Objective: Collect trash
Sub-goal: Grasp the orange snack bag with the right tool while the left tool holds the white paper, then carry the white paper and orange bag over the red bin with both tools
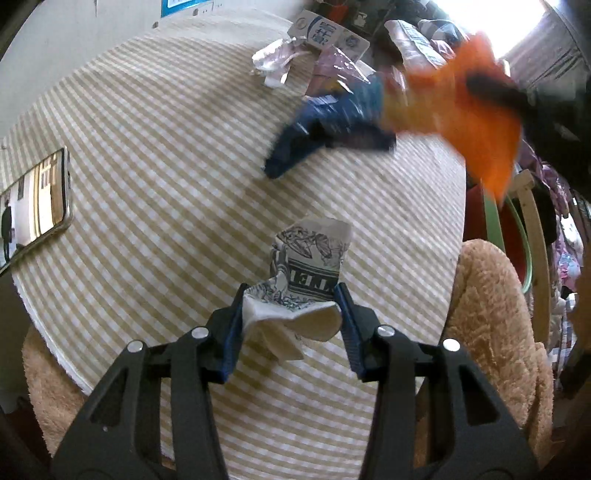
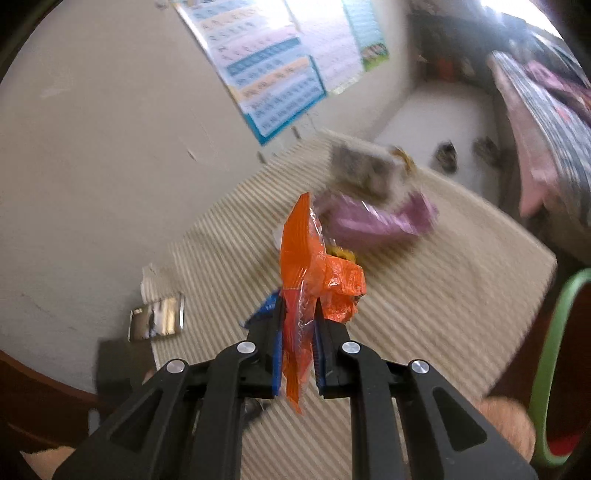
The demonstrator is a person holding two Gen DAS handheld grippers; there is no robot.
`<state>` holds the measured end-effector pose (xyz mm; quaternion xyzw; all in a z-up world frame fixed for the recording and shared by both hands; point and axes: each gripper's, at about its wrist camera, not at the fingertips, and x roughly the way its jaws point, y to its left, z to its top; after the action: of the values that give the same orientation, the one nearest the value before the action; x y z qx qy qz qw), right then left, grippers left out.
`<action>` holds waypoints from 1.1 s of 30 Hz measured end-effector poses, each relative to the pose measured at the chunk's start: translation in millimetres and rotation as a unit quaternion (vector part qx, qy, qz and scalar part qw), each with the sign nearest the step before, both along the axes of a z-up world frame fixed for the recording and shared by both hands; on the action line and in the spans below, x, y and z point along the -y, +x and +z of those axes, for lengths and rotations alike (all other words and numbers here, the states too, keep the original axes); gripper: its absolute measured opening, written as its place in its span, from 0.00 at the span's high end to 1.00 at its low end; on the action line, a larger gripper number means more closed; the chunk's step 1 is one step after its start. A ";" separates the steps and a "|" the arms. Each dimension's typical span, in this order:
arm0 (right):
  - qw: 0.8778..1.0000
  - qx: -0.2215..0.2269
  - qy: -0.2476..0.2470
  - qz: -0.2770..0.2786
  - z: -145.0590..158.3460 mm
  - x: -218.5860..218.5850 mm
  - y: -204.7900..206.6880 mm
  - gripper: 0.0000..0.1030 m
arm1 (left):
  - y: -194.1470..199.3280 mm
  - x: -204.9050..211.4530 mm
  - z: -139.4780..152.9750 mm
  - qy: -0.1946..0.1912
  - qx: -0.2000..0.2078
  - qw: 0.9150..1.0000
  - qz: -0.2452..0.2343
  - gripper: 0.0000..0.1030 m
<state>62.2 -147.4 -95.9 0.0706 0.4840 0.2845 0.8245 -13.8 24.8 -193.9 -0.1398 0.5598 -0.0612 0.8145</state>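
Left gripper [image 1: 291,295] is clamped on a crumpled paper scrap [image 1: 308,266] — white with dark blue-grey line print and block letters, plain white underside showing at the pinch. Its long axis runs forward along the fingers, free end pointing away from the camera, held just above the checked tablecloth [image 1: 166,166].

Right gripper [image 2: 298,314] is closed narrow on an orange plastic wrapper [image 2: 314,266] — glossy, crinkled, with a clear strip along one edge. The long axis is upright between the fingers: one end sticks up past the tips, the other hangs below the pads. In the left wrist view the same wrapper [image 1: 476,107] is seen as a blurred orange shape over the far right table edge.

Counted on the cloth:
- one dark blue wrapper [image 1: 325,129], blurred, near the orange one
- one crumpled silver-white wrapper [image 1: 273,62] at the far side
- one pink-purple packet [image 2: 376,218]
- one white printed carton [image 1: 321,33], possibly lying flat; blur makes this uncertain
- one phone [image 1: 37,206], screen up, at the left edge
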 end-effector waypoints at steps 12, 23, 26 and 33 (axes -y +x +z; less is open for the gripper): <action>0.996 -0.067 0.002 -0.057 -45.2 51.4 -24.7 0.57 | 7.0 18.0 7.9 0.024 0.006 1.000 -0.006 0.57; 0.995 -0.080 -0.014 -0.048 -66.6 42.2 -15.0 0.50 | 6.9 24.0 25.8 0.033 0.028 0.999 -0.009 0.57; 0.996 -0.085 -0.015 -0.034 -68.0 38.6 -15.2 0.69 | 6.9 24.8 28.0 0.031 0.029 0.999 -0.006 0.57; 0.997 -0.062 -0.005 -0.044 -55.2 46.2 -20.4 0.70 | 4.2 26.7 34.2 0.031 0.037 0.999 -0.006 0.57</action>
<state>41.8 -193.6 -151.0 0.1057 0.5321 0.2404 0.8049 -9.6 -1.9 -159.7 -0.1087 0.5317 -0.0542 0.8382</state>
